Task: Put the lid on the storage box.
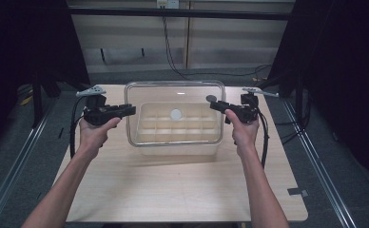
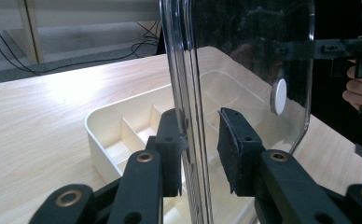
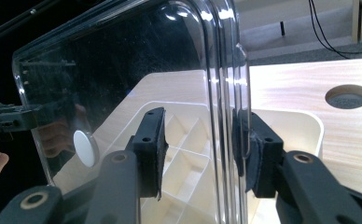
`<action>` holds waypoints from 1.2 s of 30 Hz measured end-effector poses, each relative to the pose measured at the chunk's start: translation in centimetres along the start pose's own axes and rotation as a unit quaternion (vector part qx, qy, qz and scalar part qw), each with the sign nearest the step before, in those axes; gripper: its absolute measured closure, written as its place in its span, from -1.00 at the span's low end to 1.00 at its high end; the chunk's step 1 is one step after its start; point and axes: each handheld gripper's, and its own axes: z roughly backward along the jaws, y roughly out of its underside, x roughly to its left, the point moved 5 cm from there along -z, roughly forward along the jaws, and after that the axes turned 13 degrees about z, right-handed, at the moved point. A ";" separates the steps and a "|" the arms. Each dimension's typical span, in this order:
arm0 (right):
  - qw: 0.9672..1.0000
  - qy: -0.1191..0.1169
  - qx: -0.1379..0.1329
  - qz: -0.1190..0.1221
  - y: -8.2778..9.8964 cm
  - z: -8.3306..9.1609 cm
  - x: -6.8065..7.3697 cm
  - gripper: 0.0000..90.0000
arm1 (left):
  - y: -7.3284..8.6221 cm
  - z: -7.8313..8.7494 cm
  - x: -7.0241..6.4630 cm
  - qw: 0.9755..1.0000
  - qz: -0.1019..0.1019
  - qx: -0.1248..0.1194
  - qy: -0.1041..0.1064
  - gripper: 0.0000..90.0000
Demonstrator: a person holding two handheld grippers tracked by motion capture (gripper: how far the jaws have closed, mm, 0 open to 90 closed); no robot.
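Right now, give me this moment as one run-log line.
left gripper: straddles clear lid edge, grip unconfirmed | right gripper: same | lid: above divided box | table

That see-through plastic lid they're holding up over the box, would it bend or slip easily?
The clear rectangular plastic lid probably stays fairly stiff: it spans flat between the left gripper and right gripper without visible sag. Its glossy, reflective surface looks slippery, so held by its edges alone it might slide. It seems light, being thin.
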 end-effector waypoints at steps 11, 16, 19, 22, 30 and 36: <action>1.000 0.006 0.014 -0.003 0.4 -1.1 -1.0 0.24 | -0.5 -1.7 1.5 1.000 0.015 0.000 -0.004 0.55; 1.000 0.008 0.014 -0.012 0.5 -1.1 -1.2 0.24 | -0.4 -1.8 1.3 1.000 0.022 0.002 0.000 0.55; 1.000 0.008 0.011 0.007 0.0 -0.5 -0.8 0.26 | -0.4 -1.5 1.2 1.000 0.022 0.006 0.000 0.55; 1.000 0.013 0.017 0.009 -0.4 -0.1 -0.4 0.26 | -0.2 -1.5 1.1 1.000 0.027 0.006 -0.001 0.52; 0.999 0.012 0.030 -0.007 0.6 -0.1 -0.9 0.31 | 0.3 -2.5 1.3 0.999 0.029 0.024 -0.012 0.49; 0.999 0.011 0.027 -0.014 1.1 -0.9 -1.8 0.29 | 0.2 -3.3 2.0 0.999 0.033 0.029 -0.017 0.45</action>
